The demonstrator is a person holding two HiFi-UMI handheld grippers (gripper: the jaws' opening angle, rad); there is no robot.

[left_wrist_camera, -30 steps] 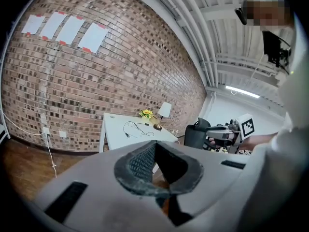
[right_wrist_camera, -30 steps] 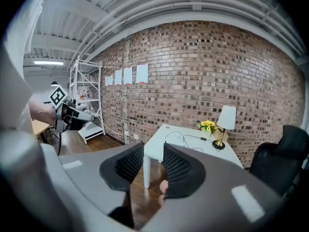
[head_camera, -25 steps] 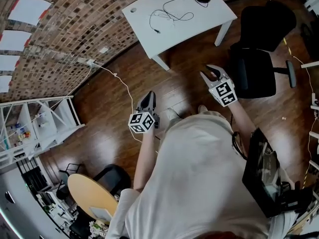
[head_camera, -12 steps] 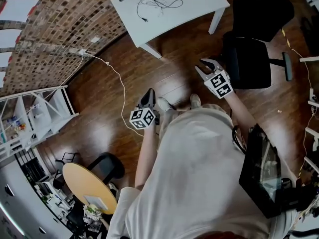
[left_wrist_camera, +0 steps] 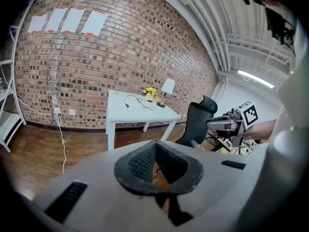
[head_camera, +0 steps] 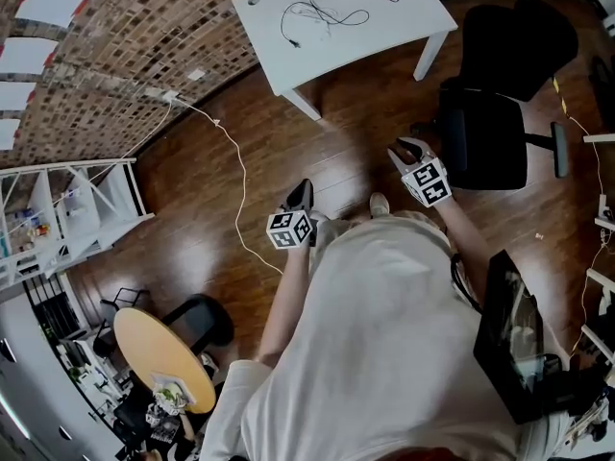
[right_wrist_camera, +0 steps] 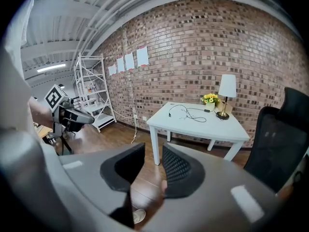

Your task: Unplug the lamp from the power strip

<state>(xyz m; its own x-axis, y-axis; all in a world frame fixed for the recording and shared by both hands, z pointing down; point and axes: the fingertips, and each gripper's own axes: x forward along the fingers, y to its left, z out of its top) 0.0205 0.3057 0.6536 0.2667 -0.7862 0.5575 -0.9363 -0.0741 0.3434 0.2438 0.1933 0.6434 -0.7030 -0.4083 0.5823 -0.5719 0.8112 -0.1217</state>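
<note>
Right hand-held gripper (right_wrist_camera: 152,152): empty, jaws closing; left hand-held gripper (left_wrist_camera: 155,148): jaws together, empty; lamp (right_wrist_camera: 227,88) on white surface (right_wrist_camera: 217,128), well apart from both; unplugging judged not begun.

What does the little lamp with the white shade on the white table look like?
The small table lamp has a white, cone-like shade on a thin gold-coloured stem with a round base. It stands upright at the far corner of the white table, right beside a little bunch of yellow flowers. A thin dark cord leads from its base and lies in loose loops on the tabletop. Nothing else touches it. Whether it is lit is hard to tell.
</note>
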